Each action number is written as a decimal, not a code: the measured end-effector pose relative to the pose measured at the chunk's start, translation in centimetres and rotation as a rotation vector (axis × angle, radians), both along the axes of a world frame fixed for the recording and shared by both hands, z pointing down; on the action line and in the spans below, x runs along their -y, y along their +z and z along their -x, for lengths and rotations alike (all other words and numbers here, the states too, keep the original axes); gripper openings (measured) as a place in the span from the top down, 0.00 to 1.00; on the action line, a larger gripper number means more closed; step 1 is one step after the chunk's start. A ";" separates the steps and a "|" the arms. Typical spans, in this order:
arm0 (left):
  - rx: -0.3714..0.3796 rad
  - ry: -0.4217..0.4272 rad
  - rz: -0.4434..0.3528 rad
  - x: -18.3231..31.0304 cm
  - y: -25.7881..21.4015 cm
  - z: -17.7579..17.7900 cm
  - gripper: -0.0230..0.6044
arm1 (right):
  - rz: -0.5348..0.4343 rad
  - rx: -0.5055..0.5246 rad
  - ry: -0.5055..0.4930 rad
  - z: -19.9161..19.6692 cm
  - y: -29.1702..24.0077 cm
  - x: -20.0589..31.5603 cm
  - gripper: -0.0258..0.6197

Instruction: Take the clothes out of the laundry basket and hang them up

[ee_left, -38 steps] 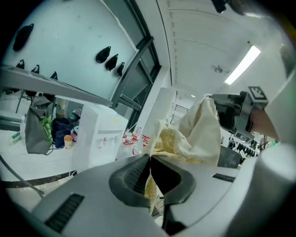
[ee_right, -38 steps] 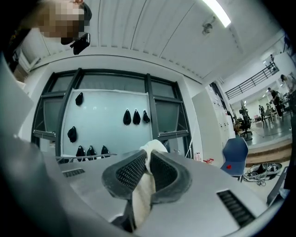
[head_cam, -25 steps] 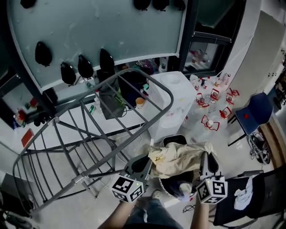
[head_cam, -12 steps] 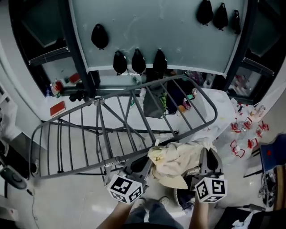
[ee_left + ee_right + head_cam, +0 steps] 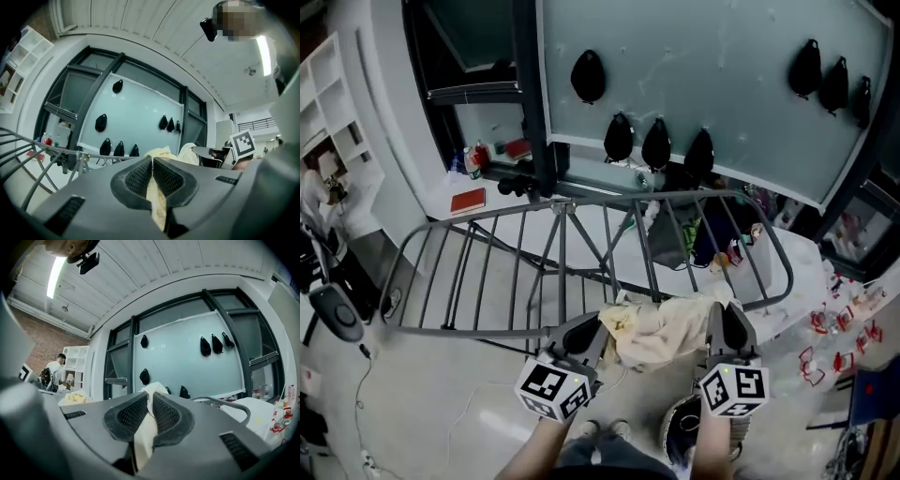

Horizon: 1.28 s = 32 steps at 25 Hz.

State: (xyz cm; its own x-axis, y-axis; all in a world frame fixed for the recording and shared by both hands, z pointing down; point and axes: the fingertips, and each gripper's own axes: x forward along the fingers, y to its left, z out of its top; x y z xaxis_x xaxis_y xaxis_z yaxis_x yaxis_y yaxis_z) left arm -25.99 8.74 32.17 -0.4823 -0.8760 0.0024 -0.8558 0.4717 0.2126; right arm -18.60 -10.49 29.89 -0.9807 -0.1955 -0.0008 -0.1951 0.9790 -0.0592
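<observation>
A cream-yellow garment (image 5: 661, 328) hangs stretched between my two grippers, just in front of the near rail of the grey drying rack (image 5: 581, 267). My left gripper (image 5: 598, 323) is shut on the garment's left edge; the cloth (image 5: 157, 199) is pinched between its ribbed pads. My right gripper (image 5: 724, 314) is shut on the right edge, with pale cloth (image 5: 146, 427) squeezed between its pads. Both grippers point level toward the rack. The dark laundry basket (image 5: 686, 429) sits on the floor below my right hand, mostly hidden.
A frosted glass wall (image 5: 694, 84) with several black hooks stands behind the rack. A dark bag (image 5: 667, 239) hangs beyond the rack. White shelves (image 5: 333, 122) are at the far left; a red book (image 5: 469, 200) lies on a ledge. Red-and-white items (image 5: 839, 328) litter the floor right.
Both grippers swung left with the garment, away from the basket, and now face the rack's near rail. The view turned with them, so the rack moved to the centre.
</observation>
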 end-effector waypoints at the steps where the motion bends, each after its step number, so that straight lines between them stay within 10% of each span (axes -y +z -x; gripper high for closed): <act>1: 0.001 -0.017 -0.001 0.0 0.0 0.3 0.92 | -0.001 -0.003 -0.013 0.4 -0.1 0.2 0.91; 18: -0.015 -0.194 0.009 1.6 2.3 5.7 0.92 | 0.007 -0.062 -0.167 6.7 2.9 2.1 0.91; 32: -0.071 -0.172 0.007 6.6 3.2 20.9 0.92 | 0.007 -0.149 -0.148 22.4 3.3 6.2 0.91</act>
